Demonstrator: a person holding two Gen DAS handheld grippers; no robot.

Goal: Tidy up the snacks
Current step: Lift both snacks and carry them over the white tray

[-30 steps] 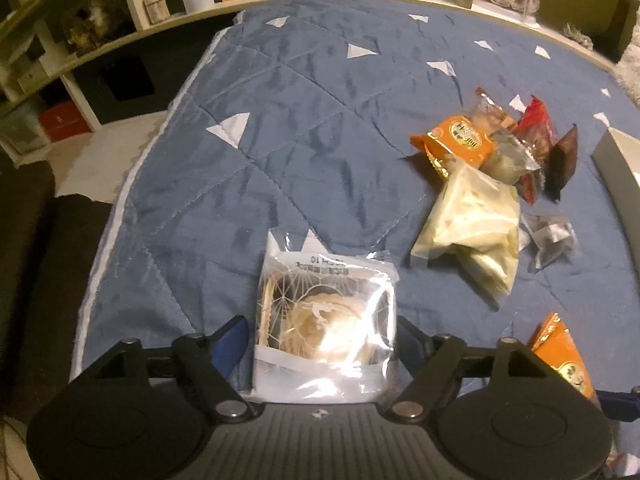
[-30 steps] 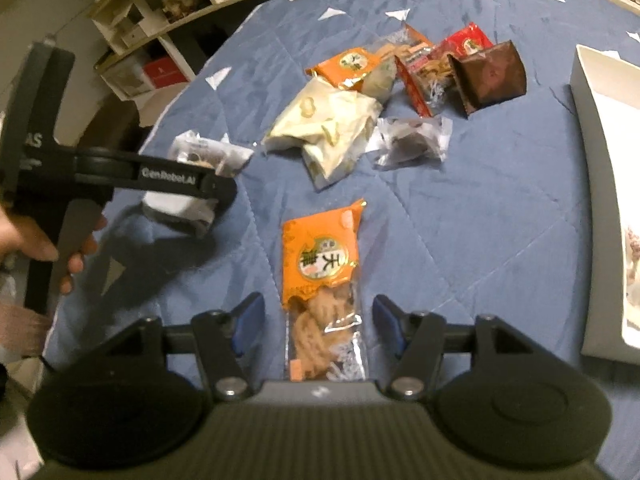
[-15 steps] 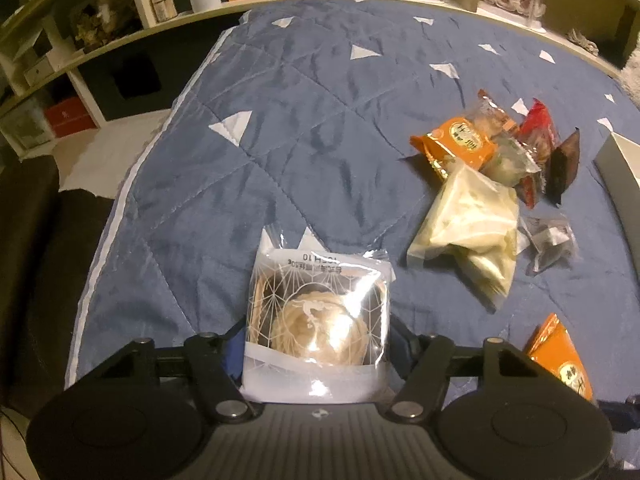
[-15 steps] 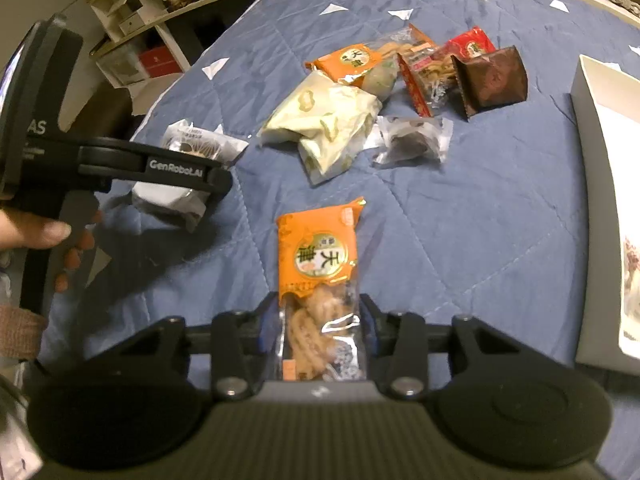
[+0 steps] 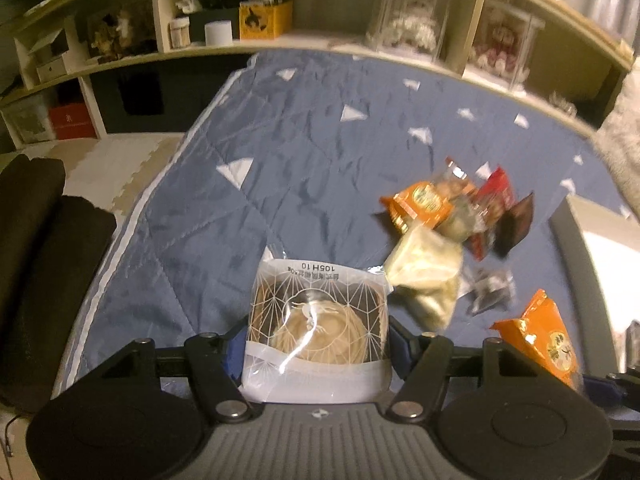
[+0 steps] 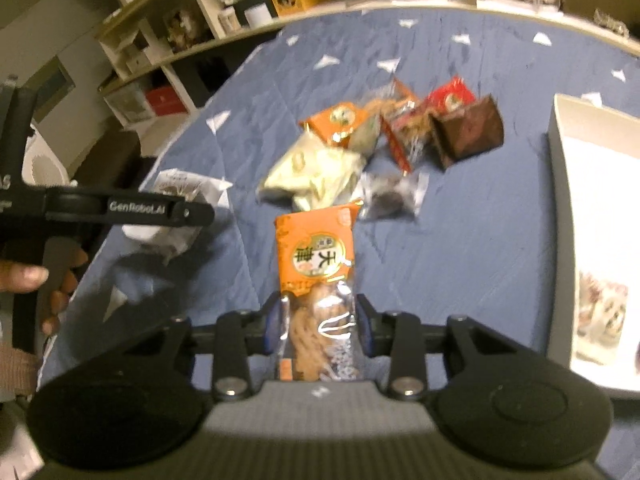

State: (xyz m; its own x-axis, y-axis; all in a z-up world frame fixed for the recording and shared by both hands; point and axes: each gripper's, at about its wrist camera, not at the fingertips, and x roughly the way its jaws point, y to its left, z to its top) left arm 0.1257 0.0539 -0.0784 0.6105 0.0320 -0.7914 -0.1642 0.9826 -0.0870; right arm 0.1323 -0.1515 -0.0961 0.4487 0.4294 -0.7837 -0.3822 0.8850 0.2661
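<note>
My left gripper (image 5: 316,344) is shut on a clear packet with a round pastry (image 5: 318,320) and holds it above the blue quilt (image 5: 248,200). My right gripper (image 6: 318,328) is shut on an orange packet of fried twists (image 6: 316,276), also lifted; that packet shows at the right edge of the left wrist view (image 5: 548,340). A pile of snacks lies ahead: an orange packet (image 6: 340,120), a pale yellow bag (image 6: 316,172), a red packet (image 6: 448,98), a dark brown packet (image 6: 468,132) and a small clear packet (image 6: 392,196).
A white box (image 6: 560,184) lies at the right on the quilt, with something inside. Shelves with jars and boxes (image 5: 260,20) run along the far side. A dark cushion (image 5: 36,240) sits left of the quilt. The left gripper and hand show in the right wrist view (image 6: 120,212).
Both grippers closed on their packets and lifted them off the quilt. Both views have tilted up, showing more of the shelves.
</note>
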